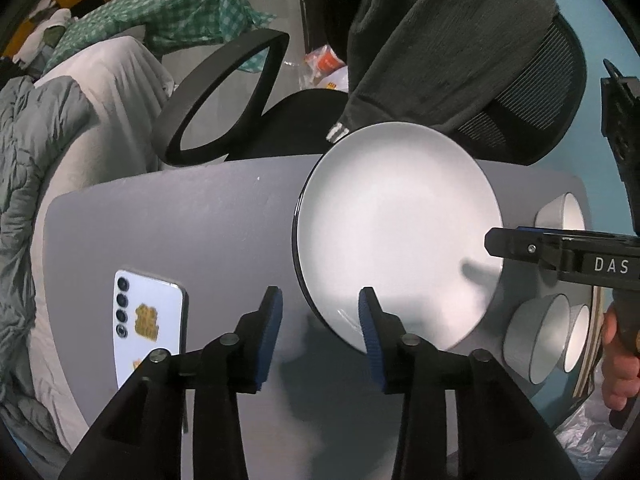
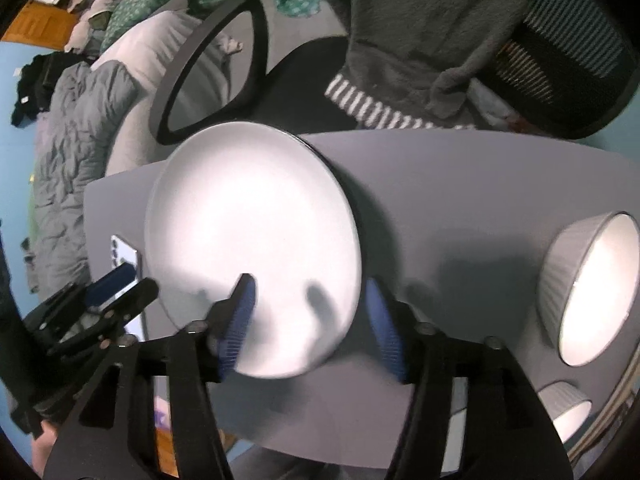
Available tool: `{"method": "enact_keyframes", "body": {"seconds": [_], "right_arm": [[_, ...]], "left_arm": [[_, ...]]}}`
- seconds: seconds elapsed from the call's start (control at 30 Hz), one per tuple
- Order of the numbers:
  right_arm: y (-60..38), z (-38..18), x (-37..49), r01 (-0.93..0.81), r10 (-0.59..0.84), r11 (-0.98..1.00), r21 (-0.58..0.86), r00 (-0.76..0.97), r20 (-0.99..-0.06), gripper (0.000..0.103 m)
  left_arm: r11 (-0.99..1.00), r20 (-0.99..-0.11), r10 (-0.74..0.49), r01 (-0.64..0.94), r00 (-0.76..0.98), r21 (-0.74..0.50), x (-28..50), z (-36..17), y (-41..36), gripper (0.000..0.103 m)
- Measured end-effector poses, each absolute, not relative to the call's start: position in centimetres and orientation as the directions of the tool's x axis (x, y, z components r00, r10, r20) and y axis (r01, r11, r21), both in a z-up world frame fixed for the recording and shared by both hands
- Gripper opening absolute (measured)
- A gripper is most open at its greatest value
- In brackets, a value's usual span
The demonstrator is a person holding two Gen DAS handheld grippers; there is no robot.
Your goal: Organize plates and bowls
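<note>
A large white plate (image 1: 396, 232) with a dark rim lies on the grey table (image 1: 180, 232); it also shows in the right wrist view (image 2: 248, 240). My left gripper (image 1: 320, 320) is open and empty, its right finger at the plate's near edge. My right gripper (image 2: 308, 312) is open, its jaws standing over the plate's near right edge. It enters the left wrist view from the right (image 1: 560, 252). Grey ribbed bowls with white insides stand at the table's right: one (image 2: 592, 284) large, another (image 2: 568, 408) nearer; two nested bowls (image 1: 544, 336) and a far one (image 1: 564, 216) show in the left view.
A white phone (image 1: 148, 320) lies face down at the table's left. A black office chair (image 1: 224, 96) with a dark sweater (image 1: 432, 40) draped on it stands behind the table. A bed with a grey quilt (image 1: 36, 160) is at the left.
</note>
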State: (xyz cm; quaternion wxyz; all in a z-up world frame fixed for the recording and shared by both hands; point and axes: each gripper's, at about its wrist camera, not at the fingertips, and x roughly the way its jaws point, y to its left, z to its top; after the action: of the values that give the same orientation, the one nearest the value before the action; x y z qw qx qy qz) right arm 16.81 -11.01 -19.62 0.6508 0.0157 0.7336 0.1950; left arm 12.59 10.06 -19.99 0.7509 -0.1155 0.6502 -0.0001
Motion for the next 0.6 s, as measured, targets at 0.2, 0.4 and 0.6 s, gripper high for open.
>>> {"method": "enact_keyframes", "body": {"seconds": [0.2, 0.4, 0.6], "right_arm": [[-11.9, -17.4, 15.1, -0.241, 0.284, 0.924, 0.297, -0.087, -0.955, 0.062], [-13.5, -14.6, 12.3, -0.258, 0.279, 0.928, 0.268, 0.007, -0.960, 0.065], [-15.6, -12.3, 8.9, -0.254, 0.290, 0.930, 0.265, 0.066, -0.955, 0.068]], "left_arm": [[0.962, -0.960, -0.172, -0.174, 0.220, -0.212, 10.5, -17.5, 9.8, 0.056], [0.963, -0.949, -0.154, -0.171, 0.276, -0.206, 7.8, -15.2, 8.8, 0.064], [0.966, -0.943, -0.164, -0.147, 0.291, -0.213, 5.2, -14.0, 7.2, 0.066]]}}
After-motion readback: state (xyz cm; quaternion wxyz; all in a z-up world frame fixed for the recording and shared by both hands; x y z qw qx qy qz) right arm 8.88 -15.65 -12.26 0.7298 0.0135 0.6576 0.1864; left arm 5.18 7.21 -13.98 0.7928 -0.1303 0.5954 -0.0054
